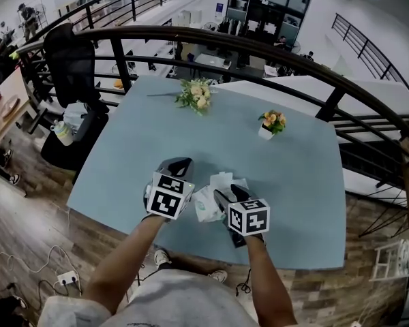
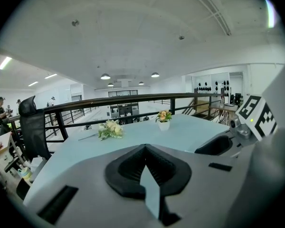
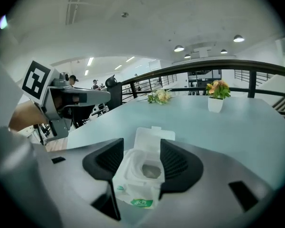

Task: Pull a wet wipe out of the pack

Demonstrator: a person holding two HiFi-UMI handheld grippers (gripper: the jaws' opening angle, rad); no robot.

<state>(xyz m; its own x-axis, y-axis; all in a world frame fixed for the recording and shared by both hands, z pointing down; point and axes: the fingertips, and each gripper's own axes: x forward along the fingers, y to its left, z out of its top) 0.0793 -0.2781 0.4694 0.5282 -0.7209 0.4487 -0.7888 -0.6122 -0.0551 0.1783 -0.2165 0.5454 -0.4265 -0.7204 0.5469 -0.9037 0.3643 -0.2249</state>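
The wet wipe pack (image 1: 207,204) is white with a green label, and its flip lid (image 3: 153,139) stands open over the oval opening. In the right gripper view the pack (image 3: 137,179) sits between the two black pads, just above the pale blue table (image 1: 293,176). My right gripper (image 1: 226,195) (image 3: 141,147) is shut on it from both sides. No wipe sticks out of the opening. To the left of the pack, my left gripper (image 1: 182,162) (image 2: 144,149) is held with its pads meeting at the tips and nothing between them.
A loose bunch of pale flowers (image 1: 196,94) lies at the table's far side. A small white pot with orange flowers (image 1: 272,124) stands to the right. A black railing (image 1: 259,43) curves behind the table, and a black office chair (image 1: 71,63) stands at the left.
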